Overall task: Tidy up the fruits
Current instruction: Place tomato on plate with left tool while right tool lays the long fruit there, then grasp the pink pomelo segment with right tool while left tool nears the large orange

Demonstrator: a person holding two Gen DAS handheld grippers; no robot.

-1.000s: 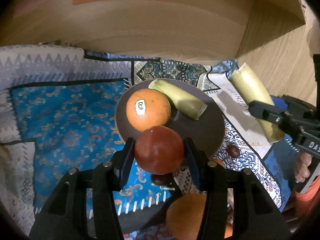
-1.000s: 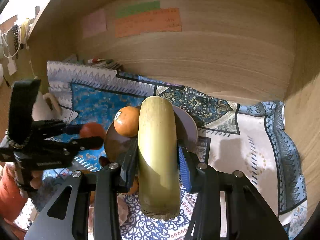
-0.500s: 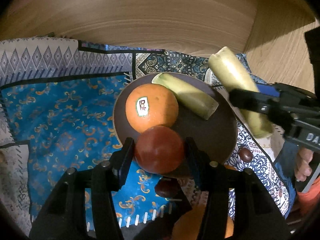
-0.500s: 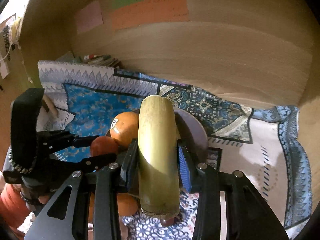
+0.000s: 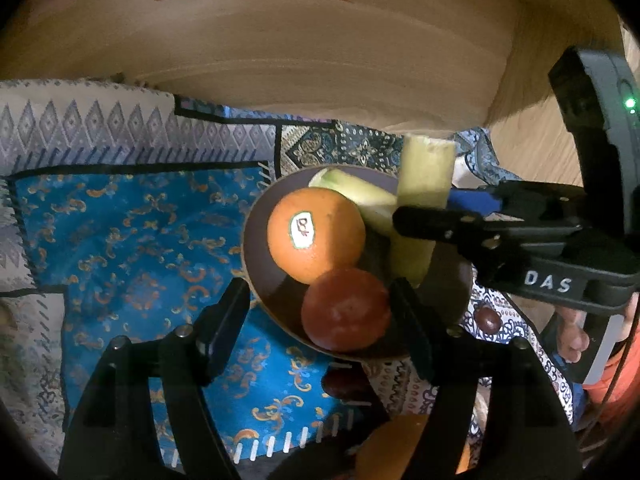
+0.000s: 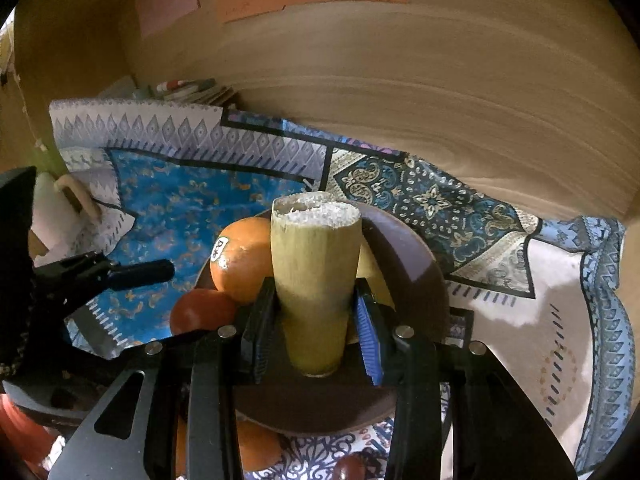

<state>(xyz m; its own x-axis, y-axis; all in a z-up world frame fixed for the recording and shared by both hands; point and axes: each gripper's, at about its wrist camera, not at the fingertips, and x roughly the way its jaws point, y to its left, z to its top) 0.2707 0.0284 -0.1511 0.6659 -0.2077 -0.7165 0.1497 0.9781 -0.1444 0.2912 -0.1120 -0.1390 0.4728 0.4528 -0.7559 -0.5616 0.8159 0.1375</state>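
Observation:
A dark brown plate holds an orange with a sticker, a red fruit and a pale green stalk piece. My left gripper is open around the red fruit, which rests on the plate's near rim. My right gripper is shut on a second green stalk piece and holds it over the plate. That piece also shows in the left wrist view, tilted above the plate.
The plate lies on a blue patterned cloth against a curved wooden wall. Another orange and small dark fruits lie on the cloth near the plate. A cup with a handle stands at far left.
My left gripper has opened and the red fruit now rests on the plate. My right gripper has carried the stalk piece in over the plate.

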